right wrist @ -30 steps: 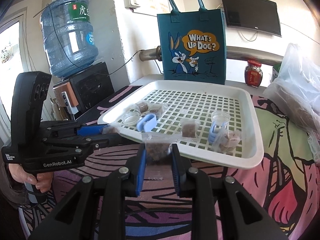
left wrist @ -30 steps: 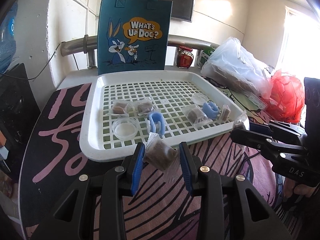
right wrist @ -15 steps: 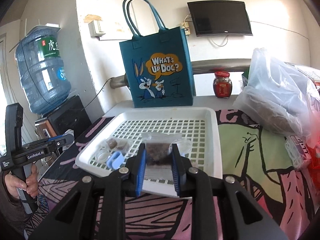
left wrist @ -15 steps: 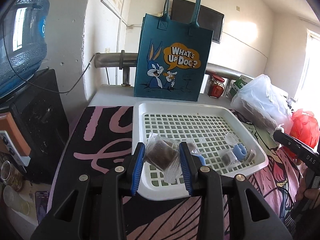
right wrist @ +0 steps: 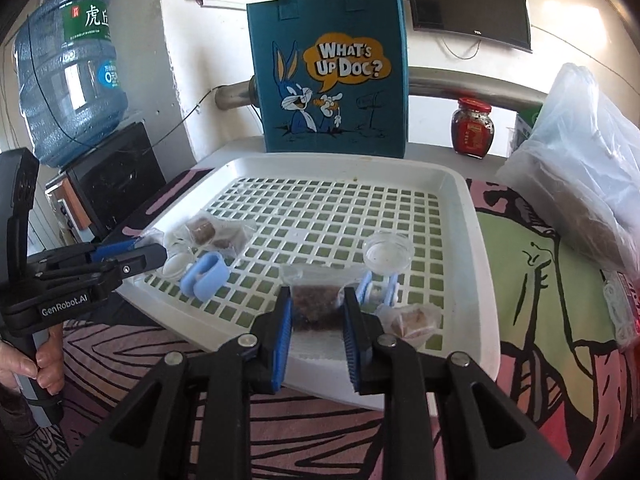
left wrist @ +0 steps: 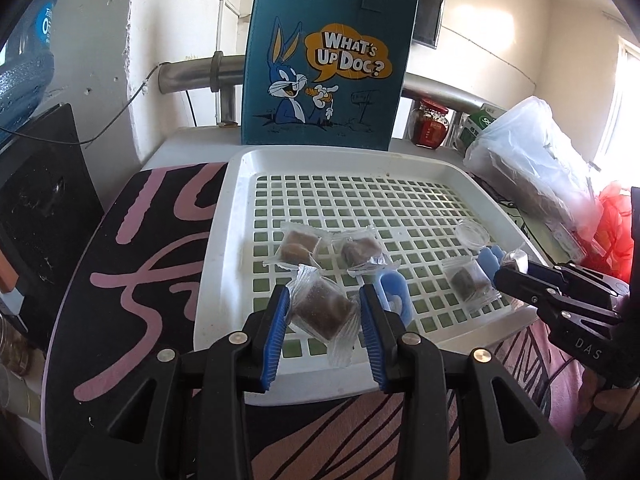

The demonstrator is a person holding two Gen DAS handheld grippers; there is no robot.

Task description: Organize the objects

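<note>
Tray (left wrist: 224,248), white with a gridded floor, sits on the patterned tablecloth (left wrist: 120,280) in front of the teal tote bag (left wrist: 328,60) and holds most of the small items. Half a second ago both grippers were lifted back from it with their packets; now both have swung down over its near edge, which suggests the packets are about to be set among the others. The left gripper (left wrist: 324,316) is closed partway on a wrapped brown cube packet (left wrist: 322,308), carried above the tray's near-left area just short of two like packets (left wrist: 300,246). The right gripper (right wrist: 316,316) pinches a second brown packet (right wrist: 314,300) over the near rim, beside a blue clip (right wrist: 208,274) and a clear round lid (right wrist: 388,254). Readable writing: "WHAT'S UP DOC?" on the tote, "GenRobot.AI" on the left gripper's body seen from the right wrist, "DAS" on the right one, and Chinese characters on the water jug (right wrist: 68,76).
</note>
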